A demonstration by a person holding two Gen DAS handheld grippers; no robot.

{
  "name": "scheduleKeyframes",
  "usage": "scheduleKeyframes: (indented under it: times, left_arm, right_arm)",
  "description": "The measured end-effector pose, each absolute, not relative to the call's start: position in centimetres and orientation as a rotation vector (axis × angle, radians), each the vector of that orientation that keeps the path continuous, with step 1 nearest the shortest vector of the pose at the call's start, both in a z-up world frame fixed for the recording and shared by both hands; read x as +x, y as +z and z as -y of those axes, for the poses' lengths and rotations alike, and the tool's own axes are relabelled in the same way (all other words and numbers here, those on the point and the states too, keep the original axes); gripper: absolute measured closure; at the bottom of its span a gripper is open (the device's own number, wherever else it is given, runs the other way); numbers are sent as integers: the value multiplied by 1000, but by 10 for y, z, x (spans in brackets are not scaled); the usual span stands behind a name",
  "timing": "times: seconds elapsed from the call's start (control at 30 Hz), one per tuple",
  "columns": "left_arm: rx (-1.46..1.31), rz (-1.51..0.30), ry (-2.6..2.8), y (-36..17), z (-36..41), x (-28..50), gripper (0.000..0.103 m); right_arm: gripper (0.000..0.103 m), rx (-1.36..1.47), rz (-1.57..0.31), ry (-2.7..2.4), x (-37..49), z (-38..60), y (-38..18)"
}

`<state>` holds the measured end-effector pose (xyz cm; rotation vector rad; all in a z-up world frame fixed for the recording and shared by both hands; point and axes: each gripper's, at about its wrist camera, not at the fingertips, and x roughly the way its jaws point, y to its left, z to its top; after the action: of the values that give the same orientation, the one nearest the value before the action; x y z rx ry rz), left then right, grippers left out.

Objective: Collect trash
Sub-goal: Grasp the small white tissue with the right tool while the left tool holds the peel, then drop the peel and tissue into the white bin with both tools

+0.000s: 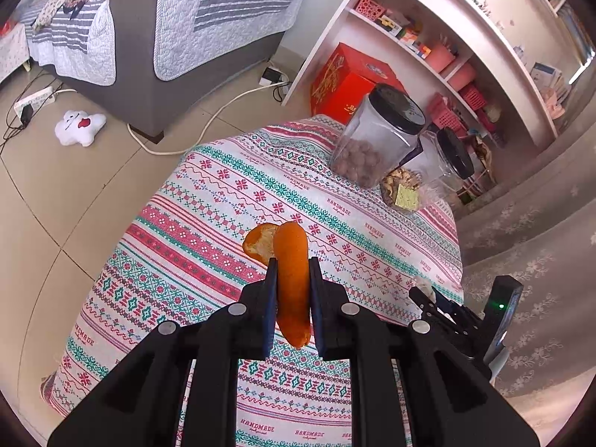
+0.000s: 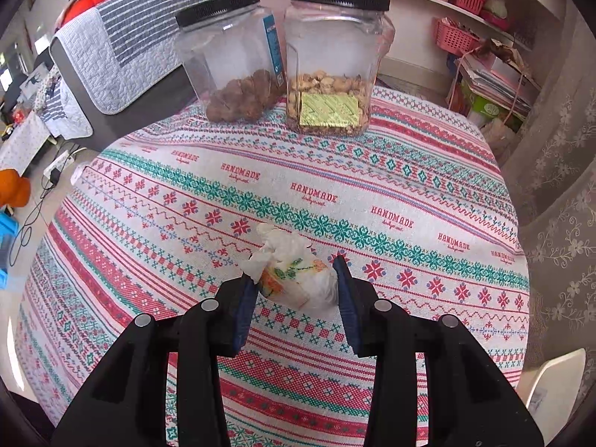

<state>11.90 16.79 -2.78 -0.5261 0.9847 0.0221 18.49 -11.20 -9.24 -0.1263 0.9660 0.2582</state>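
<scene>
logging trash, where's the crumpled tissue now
In the right wrist view, the crumpled tissue sits on the tablecloth between the right hand-held gripper fingers.

Round table under a patterned tablecloth (image 2: 372, 193) with red and teal bands, "HANDMADE" printed across it. Beige tiled floor (image 1: 67, 186). Grey sofa (image 1: 164, 85) draped in striped quilted covers. White shelving unit (image 1: 439, 37) holds pink baskets and boxes, a red box (image 1: 346, 82) at its foot. Lace floral curtain (image 1: 529, 231) on the right. White power strip (image 1: 31, 100) and cables on the floor, small white plush toy (image 1: 80, 126) nearby. Daylight, fairly bright.
</scene>
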Motion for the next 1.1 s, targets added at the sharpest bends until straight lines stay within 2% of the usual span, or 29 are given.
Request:
scheduleKeyframes:
  times: [0.57,0.83,1.1]
  left_arm:
    - [-486,-903,-32,-7,-139,120,87]
    - [-452,-904,-60,-10,-109,125,87]
    - [-387,-943,-92,-24,-67,133,87]
  right_arm:
    - [65,-84,-796,134,133,178,-4]
    - [64,-43,-771,0,102,249,5]
    - [64,84,-792,-243,72,343,-9]
